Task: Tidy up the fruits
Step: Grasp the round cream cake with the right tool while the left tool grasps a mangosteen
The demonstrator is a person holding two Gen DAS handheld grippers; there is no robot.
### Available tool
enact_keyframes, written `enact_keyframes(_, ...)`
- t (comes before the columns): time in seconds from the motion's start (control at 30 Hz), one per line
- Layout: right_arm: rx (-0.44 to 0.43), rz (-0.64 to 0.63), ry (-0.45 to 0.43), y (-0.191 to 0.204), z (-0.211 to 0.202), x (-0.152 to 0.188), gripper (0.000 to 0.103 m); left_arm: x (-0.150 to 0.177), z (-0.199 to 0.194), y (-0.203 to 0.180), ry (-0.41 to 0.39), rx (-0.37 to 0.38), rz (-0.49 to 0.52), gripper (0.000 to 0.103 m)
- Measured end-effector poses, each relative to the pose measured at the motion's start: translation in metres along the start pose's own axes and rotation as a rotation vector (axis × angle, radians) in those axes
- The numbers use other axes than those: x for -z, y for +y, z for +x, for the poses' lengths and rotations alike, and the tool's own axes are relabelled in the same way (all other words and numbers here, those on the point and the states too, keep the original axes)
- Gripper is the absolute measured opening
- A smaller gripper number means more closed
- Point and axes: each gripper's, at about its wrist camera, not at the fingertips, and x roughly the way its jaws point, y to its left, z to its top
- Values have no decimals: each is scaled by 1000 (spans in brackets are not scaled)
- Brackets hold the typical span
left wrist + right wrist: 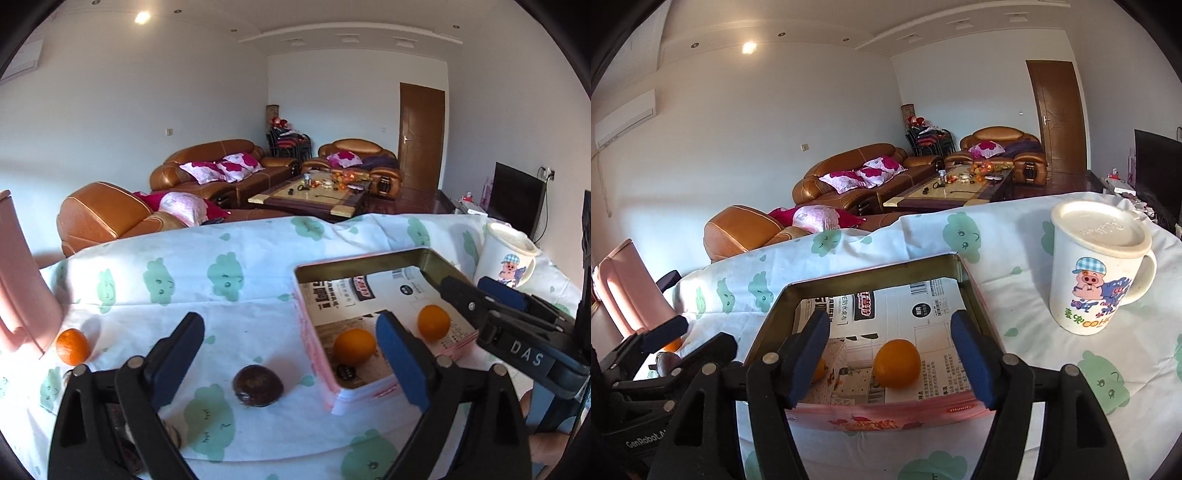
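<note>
A pink tin box lined with printed paper holds two oranges. My left gripper is open above the cloth at the box's left side. A dark brown round fruit lies on the cloth between and below its fingers, untouched. Another orange rests further left. My right gripper is open over the box's near wall. One orange lies loose between its pads with gaps on both sides. The second orange is half hidden behind the left finger.
A white lidded mug with a cartoon pig stands to the right of the box. A pink container stands at the table's left edge. The table is covered by a white cloth with green cloud prints; sofas lie beyond its far edge.
</note>
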Motion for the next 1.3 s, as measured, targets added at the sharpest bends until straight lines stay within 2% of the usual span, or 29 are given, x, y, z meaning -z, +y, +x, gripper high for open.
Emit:
enact_keyframes(0.27, 22, -57, -48, 19, -10, 7, 69, 18, -5, 35, 34, -70, -18, 96)
enact_keyframes(0.57, -28, -116, -66, 57, -23, 14, 69, 34, -22, 73, 77, -101, -36, 96)
enact_keyframes(0.93, -192, -278, 75, 139, -15, 46, 69, 63, -39, 120, 185, -24, -6, 96)
enact_keyframes(1.1, -278, -253, 160, 161, -2, 55, 69, 72, -48, 141, 203, 0, 4, 96)
enact_keyframes(1.23, -357, -267, 227, 185, 11, 60, 69, 78, -53, 157, 214, 51, -9, 96)
enact_keyframes(1.3, -364, -278, 251, 197, 20, 64, 69, 80, -53, 161, 223, 53, -6, 96)
